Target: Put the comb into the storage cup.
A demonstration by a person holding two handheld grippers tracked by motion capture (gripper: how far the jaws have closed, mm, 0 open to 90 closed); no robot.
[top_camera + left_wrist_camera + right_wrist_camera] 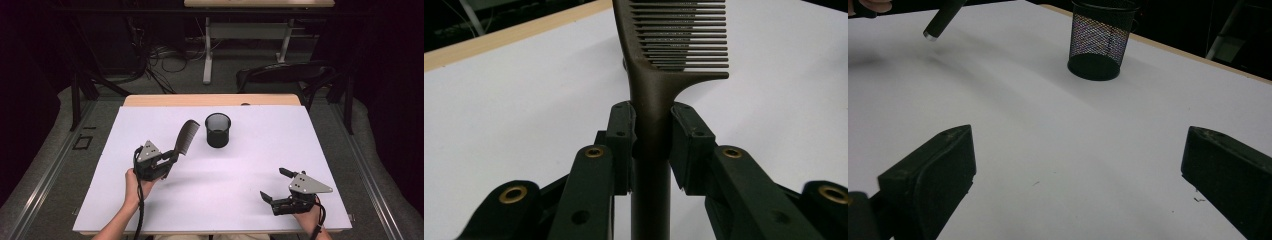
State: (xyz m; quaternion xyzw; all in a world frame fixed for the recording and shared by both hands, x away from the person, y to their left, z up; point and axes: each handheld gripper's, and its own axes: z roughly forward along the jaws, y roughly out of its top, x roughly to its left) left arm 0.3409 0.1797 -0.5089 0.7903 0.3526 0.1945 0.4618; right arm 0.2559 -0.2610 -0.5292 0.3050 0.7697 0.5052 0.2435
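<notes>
Left tool grips comb handle, teeth raised toward cup.

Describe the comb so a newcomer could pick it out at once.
On the white table, look left of the black mesh cup. There the left gripper clamps the handle of a dark comb. It is the one long, toothed thing, raised off the surface.

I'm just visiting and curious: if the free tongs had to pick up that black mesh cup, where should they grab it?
Probably by the rim of the mesh cup. It stands upright and open-topped on the table, so the right tongs, open and empty, could come down from above, one jaw inside and one outside the thin wall. The round body looks wider and likelier to slip.
</notes>
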